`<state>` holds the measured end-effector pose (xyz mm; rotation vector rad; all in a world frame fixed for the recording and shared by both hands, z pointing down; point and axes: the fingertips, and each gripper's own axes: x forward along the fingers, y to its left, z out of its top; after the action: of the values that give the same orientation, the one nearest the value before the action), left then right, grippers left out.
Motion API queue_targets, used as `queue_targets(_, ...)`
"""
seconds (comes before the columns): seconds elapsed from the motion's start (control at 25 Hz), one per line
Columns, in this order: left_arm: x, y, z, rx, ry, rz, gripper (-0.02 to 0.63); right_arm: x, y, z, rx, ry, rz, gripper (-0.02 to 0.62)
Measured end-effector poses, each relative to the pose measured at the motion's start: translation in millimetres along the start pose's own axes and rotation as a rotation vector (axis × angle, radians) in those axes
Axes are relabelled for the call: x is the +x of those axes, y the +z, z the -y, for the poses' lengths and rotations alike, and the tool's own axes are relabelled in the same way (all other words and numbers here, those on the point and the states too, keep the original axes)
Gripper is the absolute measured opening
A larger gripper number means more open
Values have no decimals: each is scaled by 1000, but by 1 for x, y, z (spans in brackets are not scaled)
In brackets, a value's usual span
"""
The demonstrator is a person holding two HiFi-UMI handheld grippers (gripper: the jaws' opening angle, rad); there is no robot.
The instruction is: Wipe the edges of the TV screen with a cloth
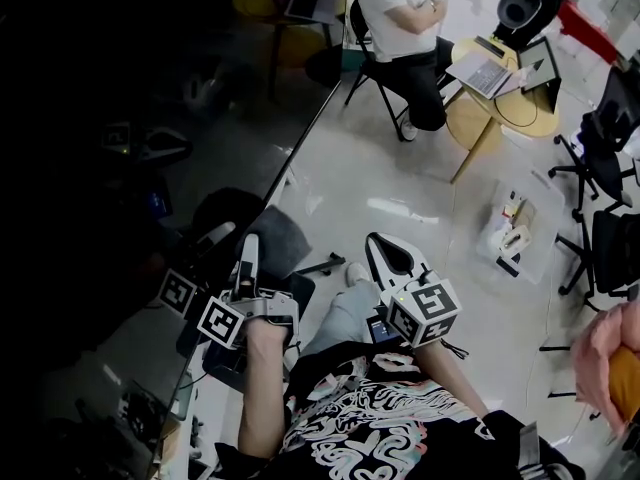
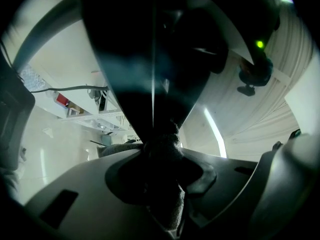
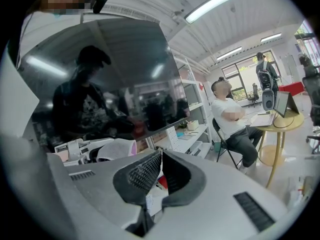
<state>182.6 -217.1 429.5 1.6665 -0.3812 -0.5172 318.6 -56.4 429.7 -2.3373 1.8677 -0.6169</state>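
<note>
Left gripper [image 2: 162, 149] is nearest, jaws clamped on a bunched dark grey cloth [image 2: 169, 204], with the wad pushed against the thin edge of the TV screen [image 1: 110, 168]. In the head view, that contact sits at the lower end of the screen's long edge, near the corner closest to the person. Right gripper [image 3: 159, 169] has its jaws together with nothing between them, off the screen and facing it. Judgement: the wipe is under way on one edge. How much is already done can't be told, as no marks show. The other edges likely remain.
</note>
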Motion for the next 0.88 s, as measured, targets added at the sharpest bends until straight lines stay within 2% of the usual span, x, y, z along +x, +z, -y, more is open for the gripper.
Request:
queue_targets(0.52,45,-10,-7,-11,-2,-18,140,15,13,35,8,-31,3,32)
queue_targets(0.88,54,-14,-10,-9,9,-12,140,24,23,46,-10,-24,14,32)
